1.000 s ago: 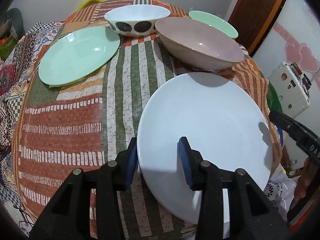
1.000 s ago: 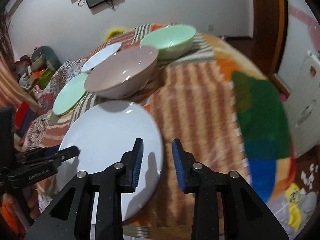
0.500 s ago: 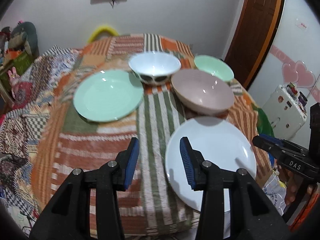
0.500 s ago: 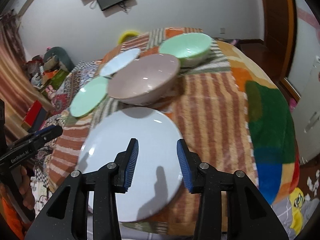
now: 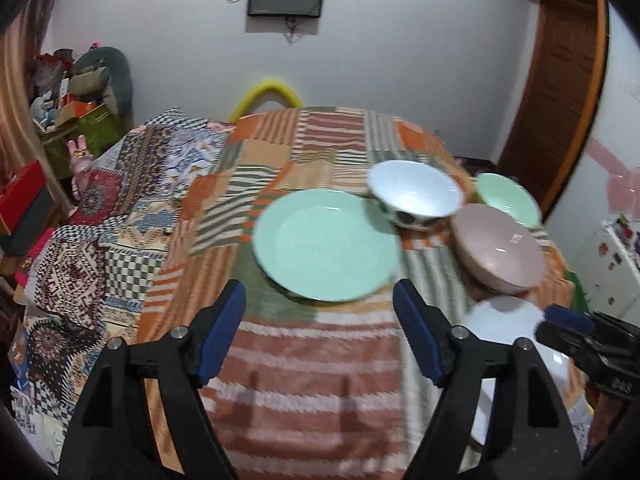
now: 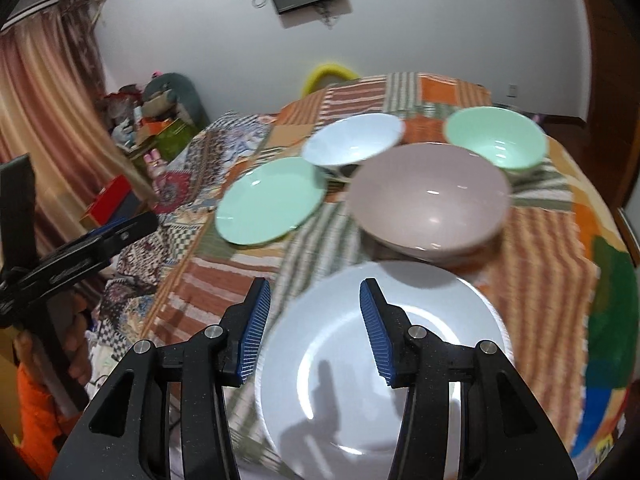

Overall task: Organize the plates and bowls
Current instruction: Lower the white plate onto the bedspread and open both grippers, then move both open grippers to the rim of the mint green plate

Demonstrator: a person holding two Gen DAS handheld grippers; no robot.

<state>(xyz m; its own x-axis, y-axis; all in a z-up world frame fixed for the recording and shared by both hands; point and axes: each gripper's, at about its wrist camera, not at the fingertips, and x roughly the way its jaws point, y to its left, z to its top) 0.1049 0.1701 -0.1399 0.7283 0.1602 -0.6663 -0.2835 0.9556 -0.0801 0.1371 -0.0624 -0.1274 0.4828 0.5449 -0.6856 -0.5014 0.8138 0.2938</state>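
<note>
No text, label or number can be read; markings on the gripper bodies are blurred beyond reading.

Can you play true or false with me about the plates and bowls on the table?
1. There are two plates and three bowls. True: a green plate, a white plate, a pink bowl, a green bowl and a white bowl.
2. The bowls are stacked in one pile. False: each sits on its own on the cloth.
3. The right gripper holds the white plate. False: its jaws hang over it, opening, gripping nothing.
4. The left gripper is empty. True: its jaws are opening.
5. The pink bowl is the biggest bowl. True.
</note>
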